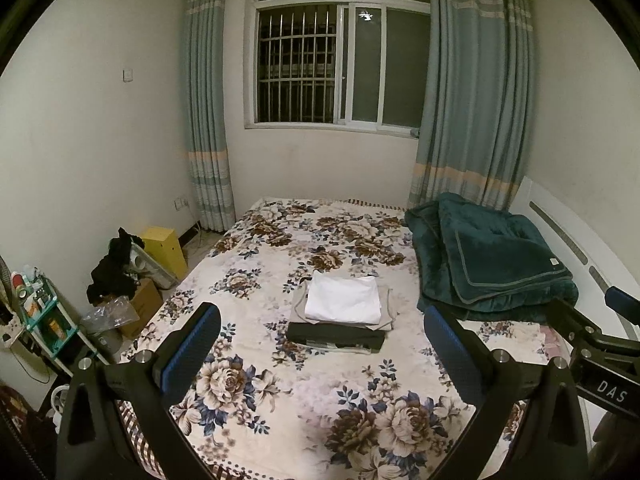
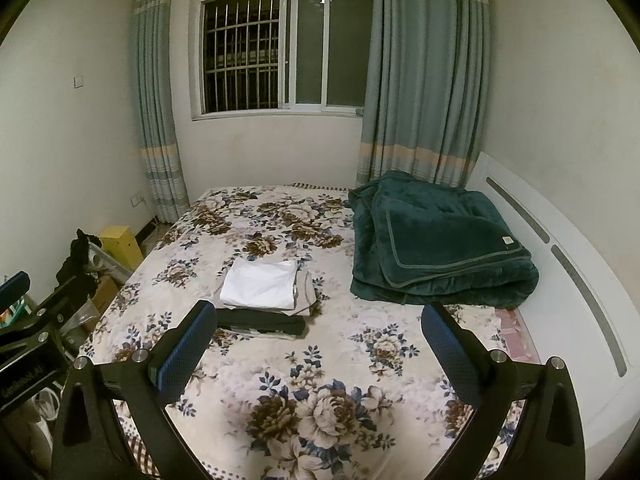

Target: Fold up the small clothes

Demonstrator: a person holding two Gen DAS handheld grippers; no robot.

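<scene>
Left gripper [image 1: 322,348]: black frame with bolted joints, two fingers faced with blue dimpled pads [image 1: 191,350]; the fingers are spread wide with nothing between them, held above the near part of the bed.
Right gripper [image 2: 320,346]: same build, black arms and blue textured pads [image 2: 450,354]; released too, jaws far apart and empty, also above the bed's near end.
Clothes [image 1: 340,312]: a small folded stack in the middle of the bed, ahead of both grippers and well apart from them.
White piece [image 2: 259,284]: top of the stack, a smooth flat rectangle with crisp edges.
Beige piece [image 1: 390,310]: under the white one, showing as a border with a darker trim line along its right side.
Dark piece [image 2: 262,323]: a long, flat, black-green band at the stack's near edge; a striped or printed layer seems to sit beneath it, though it is too small to be sure.
Bed [image 1: 280,392]: covered by a plush cream blanket printed with large brown and blue roses (a checked hem shows at the near left corner).
Quilt [image 2: 436,240]: thick teal velour, folded in soft rounded layers with a piped edge, lying at the right by the headboard.
Headboard [image 2: 560,280]: white, curved, with long grey slots.
Curtains [image 1: 476,92]: grey-blue pleated cloth with pale bands, either side of a barred window [image 1: 340,64].
Floor at left: a yellow box [image 1: 164,248], cardboard, and crumpled black cloth [image 1: 114,272].
</scene>
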